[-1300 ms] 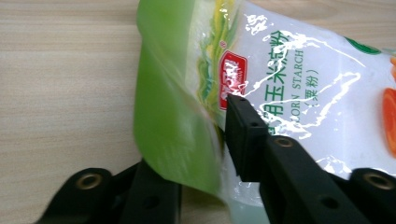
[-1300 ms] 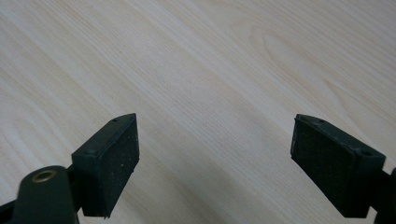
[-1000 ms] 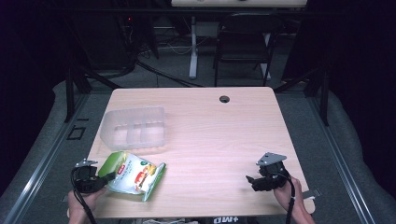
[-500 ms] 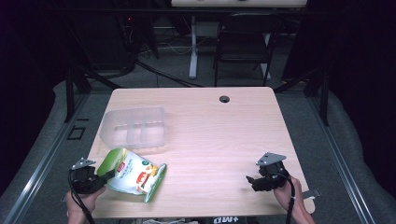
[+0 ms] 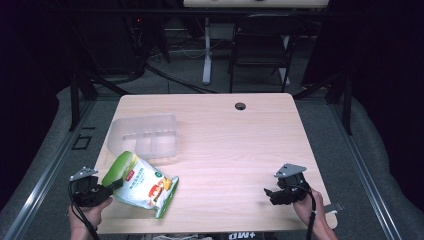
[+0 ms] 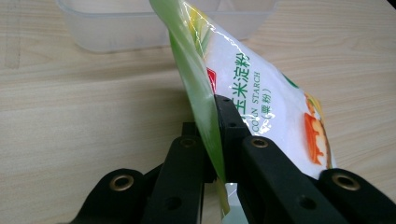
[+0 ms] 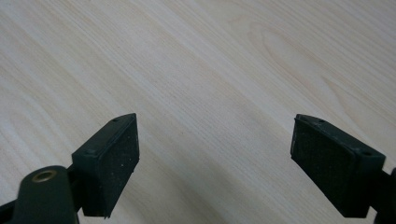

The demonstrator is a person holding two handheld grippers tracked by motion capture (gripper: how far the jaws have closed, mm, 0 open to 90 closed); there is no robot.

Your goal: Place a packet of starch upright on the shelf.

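Table (image 5: pixel 225 150): one starch bag (image 5: pixel 142 182), one container (image 5: pixel 145 137).

starch bag (image 6: pixel 261 93) top cut off, bottom hidden

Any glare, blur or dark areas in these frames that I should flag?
High view: table evenly lit, surroundings very dark, image soft. Left gripper view: glare streaks on the corn starch bag, print readable; the clear container behind is slightly soft. Right gripper view: sharp wood grain, no glare, right tongs crisp.
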